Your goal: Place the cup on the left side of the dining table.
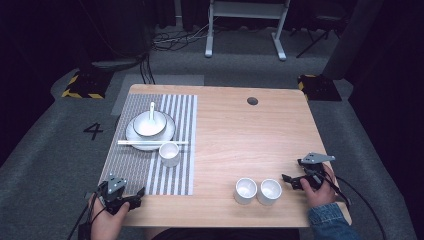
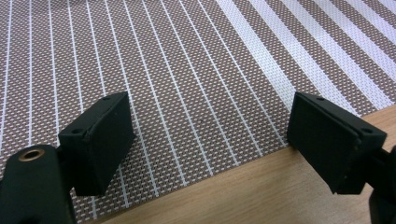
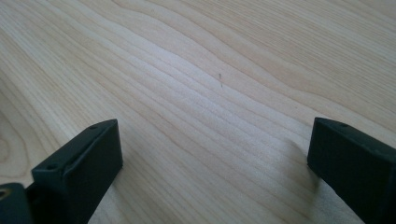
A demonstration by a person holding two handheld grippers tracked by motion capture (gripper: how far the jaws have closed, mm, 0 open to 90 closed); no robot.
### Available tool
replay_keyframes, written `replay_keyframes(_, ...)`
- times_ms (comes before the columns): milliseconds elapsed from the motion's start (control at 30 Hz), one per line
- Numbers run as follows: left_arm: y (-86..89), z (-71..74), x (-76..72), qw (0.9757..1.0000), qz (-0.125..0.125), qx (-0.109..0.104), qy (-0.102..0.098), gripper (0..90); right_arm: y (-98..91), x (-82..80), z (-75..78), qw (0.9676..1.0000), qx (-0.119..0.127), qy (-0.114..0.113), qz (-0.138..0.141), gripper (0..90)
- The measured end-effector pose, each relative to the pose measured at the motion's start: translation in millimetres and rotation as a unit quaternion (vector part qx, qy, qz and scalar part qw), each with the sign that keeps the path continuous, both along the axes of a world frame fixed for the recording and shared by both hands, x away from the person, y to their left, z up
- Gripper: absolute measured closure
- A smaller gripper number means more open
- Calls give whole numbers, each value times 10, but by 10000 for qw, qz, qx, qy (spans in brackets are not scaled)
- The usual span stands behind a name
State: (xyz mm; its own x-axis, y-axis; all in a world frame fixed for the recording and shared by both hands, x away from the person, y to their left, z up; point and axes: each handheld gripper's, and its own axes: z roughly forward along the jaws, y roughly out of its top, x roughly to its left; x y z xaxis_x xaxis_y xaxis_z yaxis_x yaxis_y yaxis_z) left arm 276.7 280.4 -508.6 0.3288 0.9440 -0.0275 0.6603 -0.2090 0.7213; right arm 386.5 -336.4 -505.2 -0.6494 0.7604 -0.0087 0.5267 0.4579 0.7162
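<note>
Cups [image 1: 246, 190] upright, mouths up; both tools [image 1: 292, 181] apparently wide open, empty.

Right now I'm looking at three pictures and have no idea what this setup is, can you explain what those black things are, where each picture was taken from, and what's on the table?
No robot arm here: a person holds a hand tool with two black jaws in each hand. The high view looks down on the light wooden table. The left gripper sits at the near left corner, the right gripper at the near right. The other two pictures come from cameras riding on those tools, looking out between their jaws.

The left gripper view looks onto the grey-and-white striped woven placemat; the right gripper view looks onto bare wood. Both tools have their jaws wide apart and hold nothing.

On the placemat stand a white plate carrying a white bowl with a white spoon, a pair of white chopsticks laid across the plate's near edge, and a small white cup. Two more small white cups stand side by side near the right gripper.
</note>
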Motion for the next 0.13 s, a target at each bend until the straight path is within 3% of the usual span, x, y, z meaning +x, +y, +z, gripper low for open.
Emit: replay_keyframes(133,-1,2,1,10000,-2,-3,12,149,0,0,0,10000,1,0,1,34)
